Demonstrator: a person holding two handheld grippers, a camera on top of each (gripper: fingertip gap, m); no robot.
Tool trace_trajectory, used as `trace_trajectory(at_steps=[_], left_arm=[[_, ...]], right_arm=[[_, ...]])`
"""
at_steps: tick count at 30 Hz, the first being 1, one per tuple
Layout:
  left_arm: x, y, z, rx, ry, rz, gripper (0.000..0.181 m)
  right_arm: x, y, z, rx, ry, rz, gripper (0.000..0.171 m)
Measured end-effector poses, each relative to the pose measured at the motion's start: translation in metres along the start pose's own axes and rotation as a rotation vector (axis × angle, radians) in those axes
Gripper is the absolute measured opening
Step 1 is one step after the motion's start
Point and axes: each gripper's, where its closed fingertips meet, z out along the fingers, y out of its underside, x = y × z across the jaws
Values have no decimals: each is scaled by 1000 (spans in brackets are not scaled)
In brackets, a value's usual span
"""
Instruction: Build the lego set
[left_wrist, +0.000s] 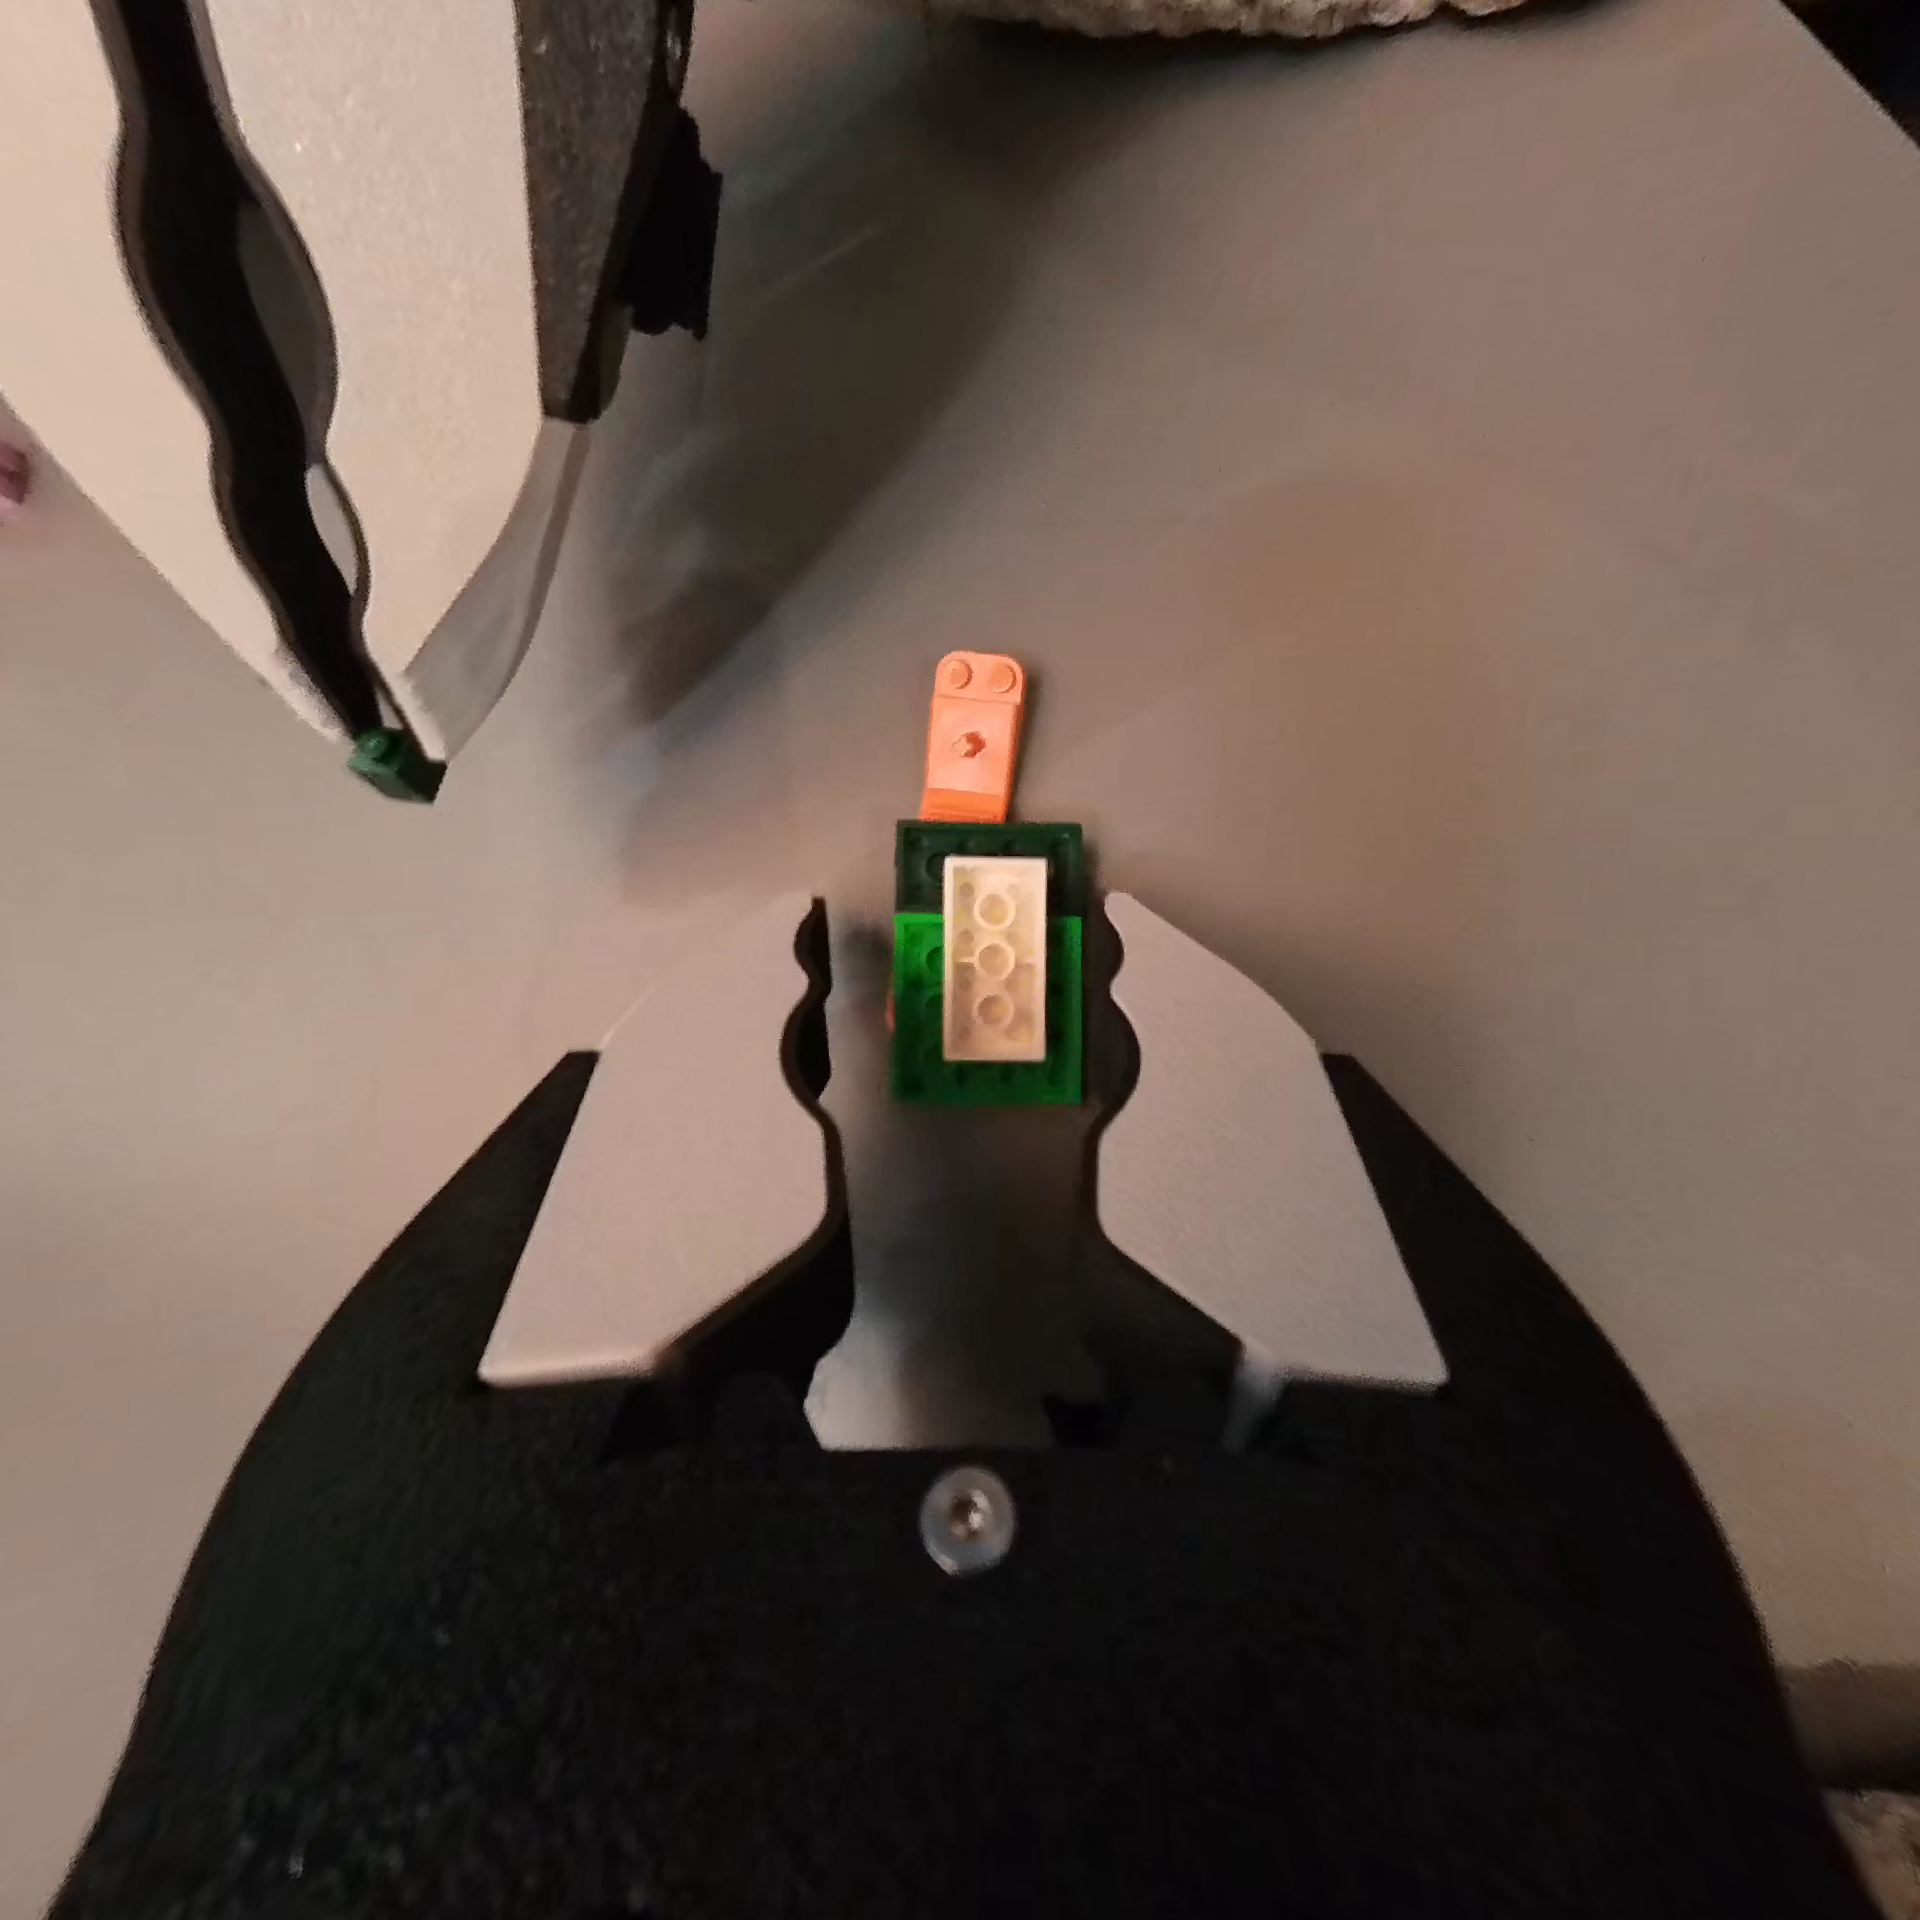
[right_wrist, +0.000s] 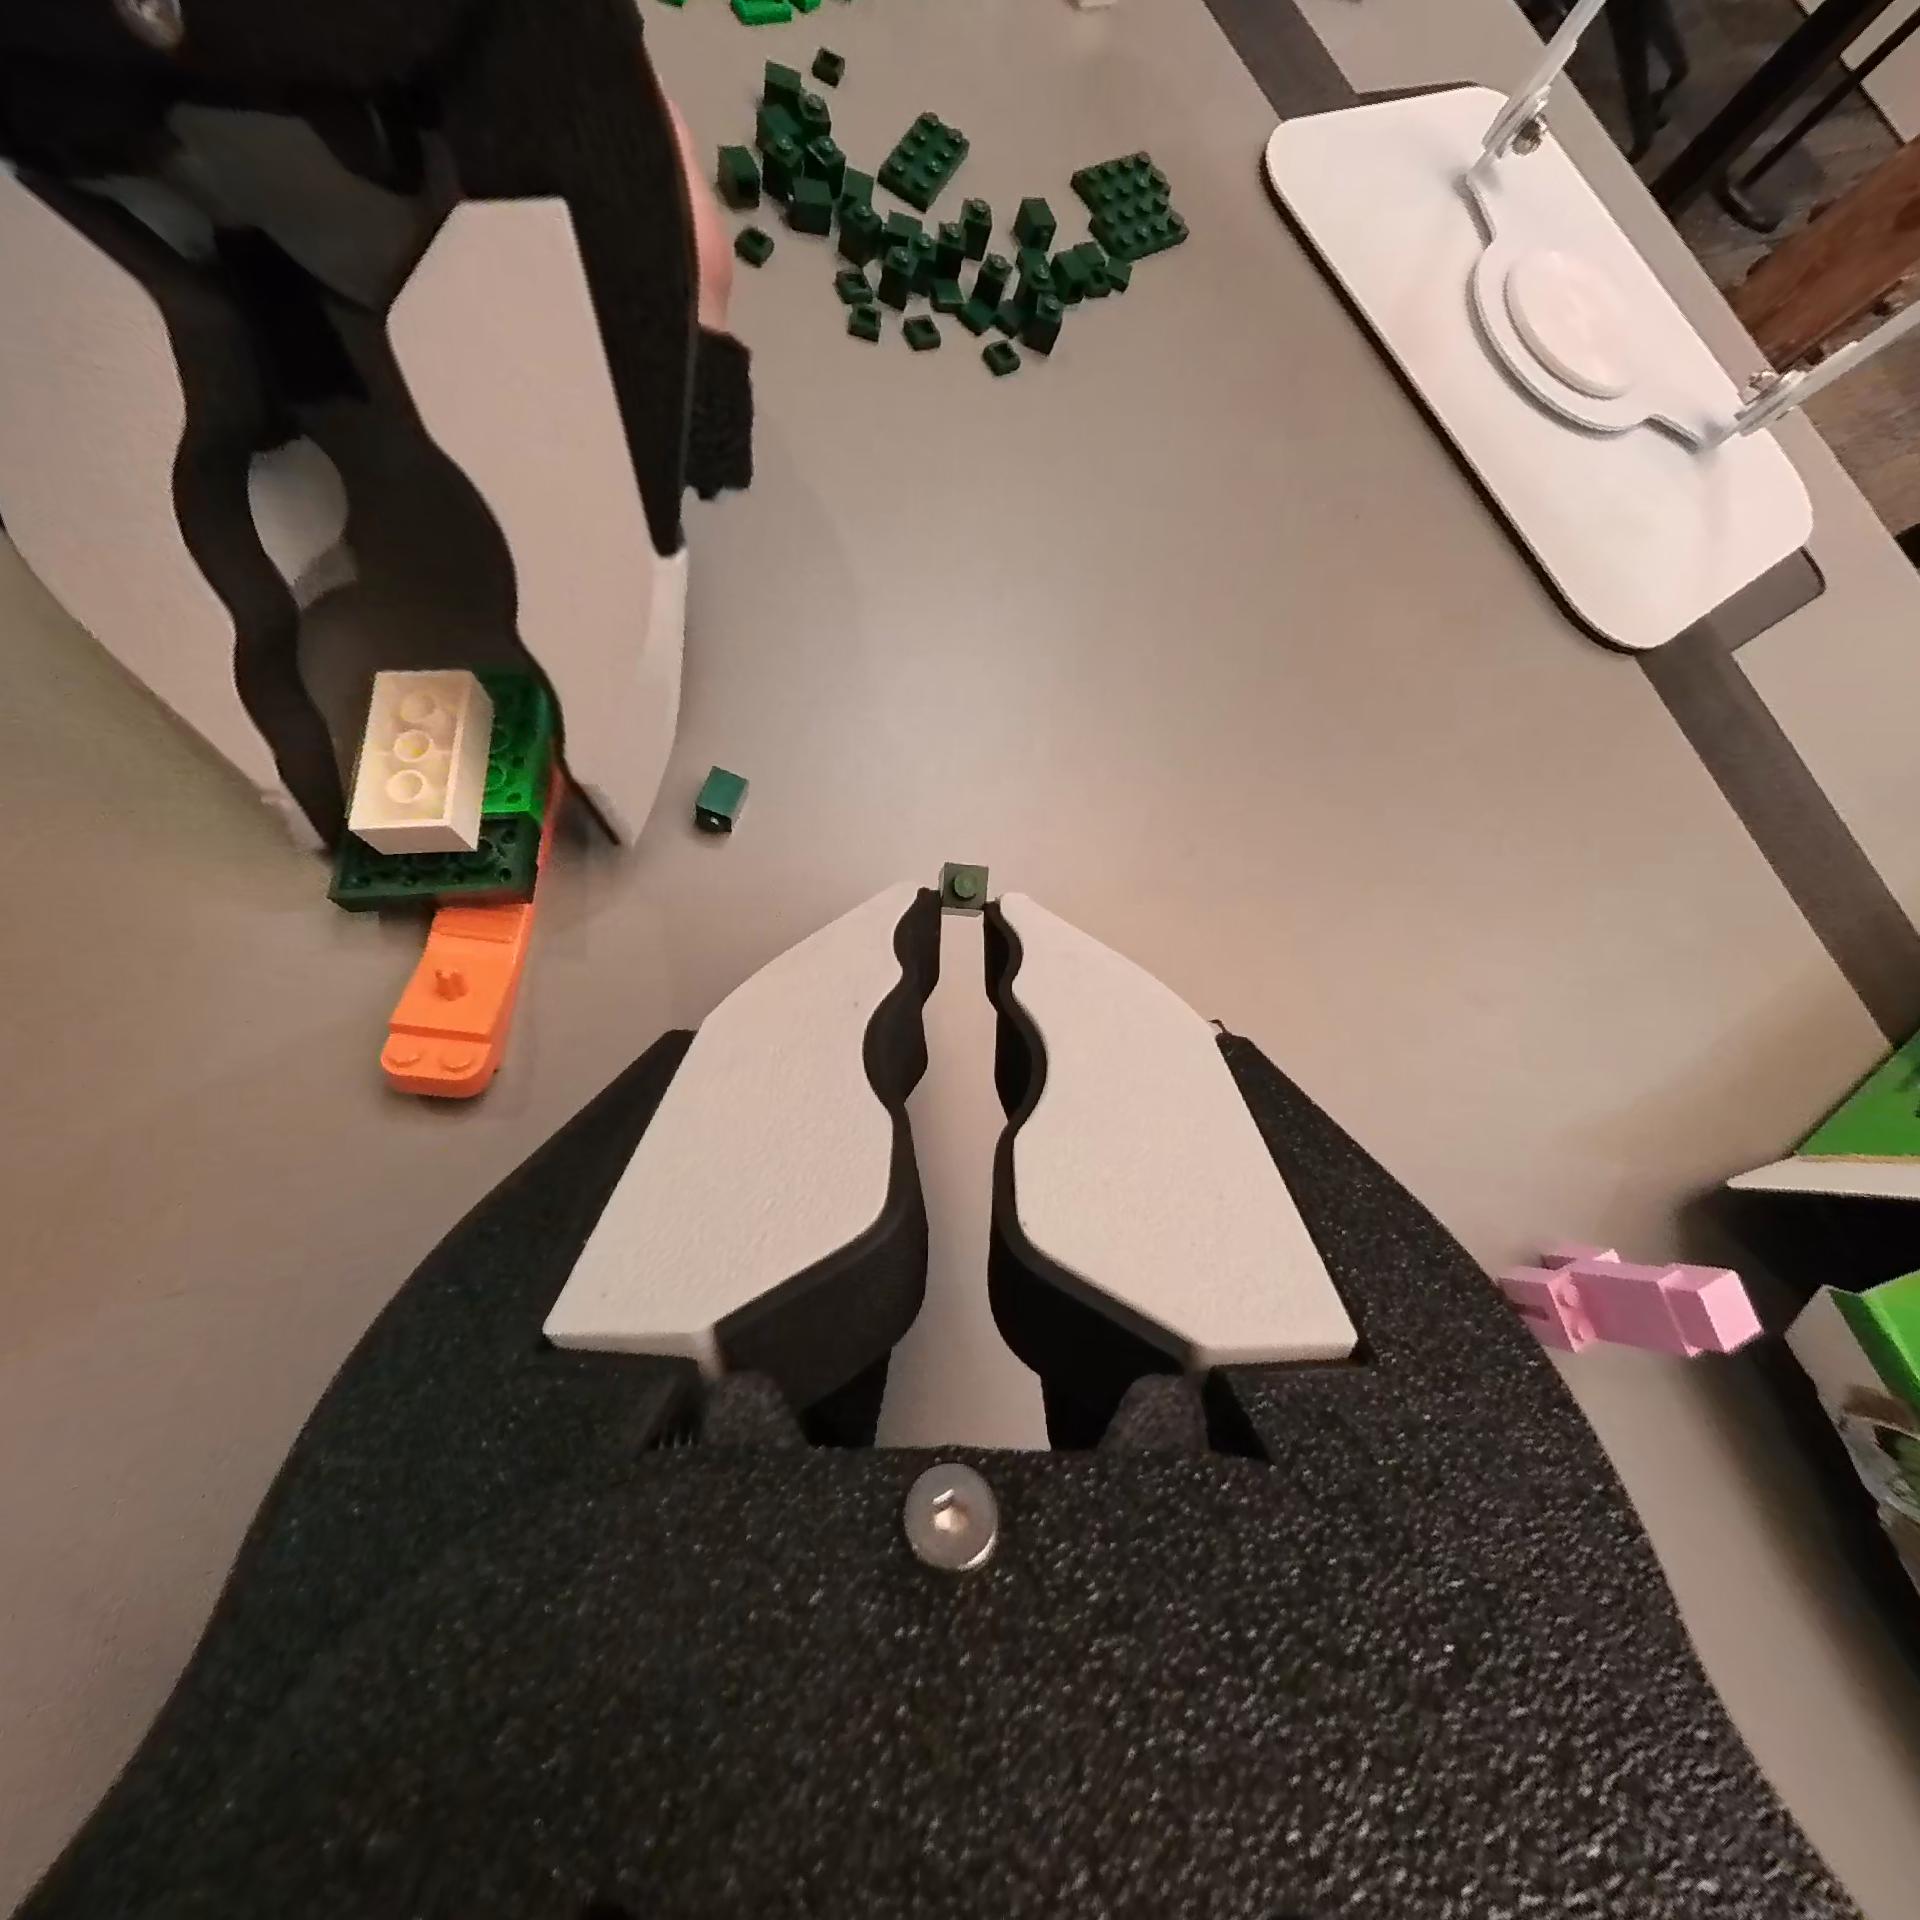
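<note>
Right wrist view: we pinch dark green single-stud piece (right_wrist: 962, 890) in right gripper (right_wrist: 964, 906), ready for placing. Left gripper (left_wrist: 966, 997) straddles green-and-white assembly (left_wrist: 989, 961) to steady it; whether clamped, we cannot tell.

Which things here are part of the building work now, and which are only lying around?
In use:
- left claw, around the green, white and orange assembly
- right claw, pinching a small dark green piece
- dark green brick pile, stock

Lying about:
- pink figure
- white stand base
</note>
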Motion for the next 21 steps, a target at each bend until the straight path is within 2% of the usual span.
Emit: trace_trajectory(at_steps=[4, 10, 15, 19, 21], left_arm=[[-11, -5, -18, 64, -44, -18, 48], [-47, -39, -57, 309, -315, -41, 37], [-58, -41, -64, 233, -516, 121, 21], [-48, -44, -53, 205, -449, 131, 17], [-46, -44, -52, 215, -427, 132, 8]], right_arm=[[0, -10, -6, 68, -1, -1, 7], [-14, -42, -22, 252, -14, -128, 8], [-31, -53, -27, 309, -34, -254, 7], [-38, -55, -26, 318, -59, -281, 7], [-39, -54, -26, 317, -68, -282, 8]])
